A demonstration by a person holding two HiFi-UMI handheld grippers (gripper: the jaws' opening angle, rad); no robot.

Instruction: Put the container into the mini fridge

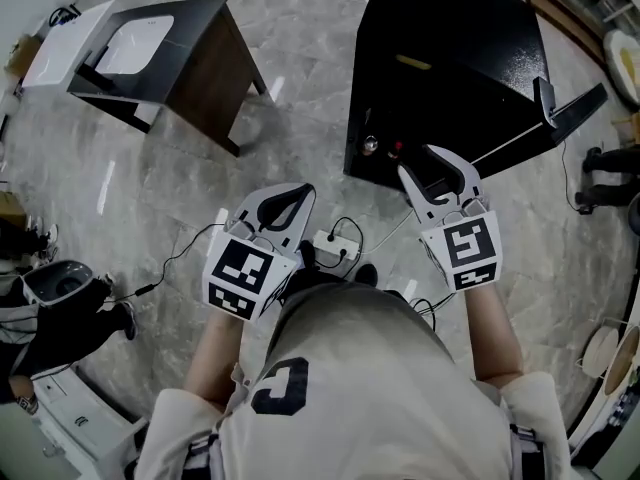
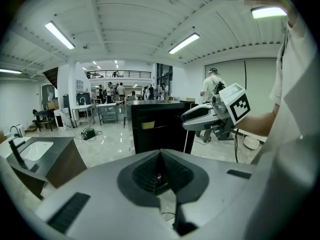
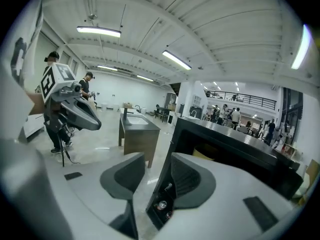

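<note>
The black mini fridge stands on the floor ahead with its door swung open to the right. A yellowish item shows inside it, and small round things sit at its bottom front. I cannot tell which of these is the container. My right gripper hangs open and empty just before the fridge's opening. To its left my left gripper is held over the floor, jaws pressed together with nothing in them. Neither gripper touches the fridge.
A dark wooden table with a white sink stands at the far left. A white power strip and cables lie on the floor by my feet. Several people stand far back in the hall.
</note>
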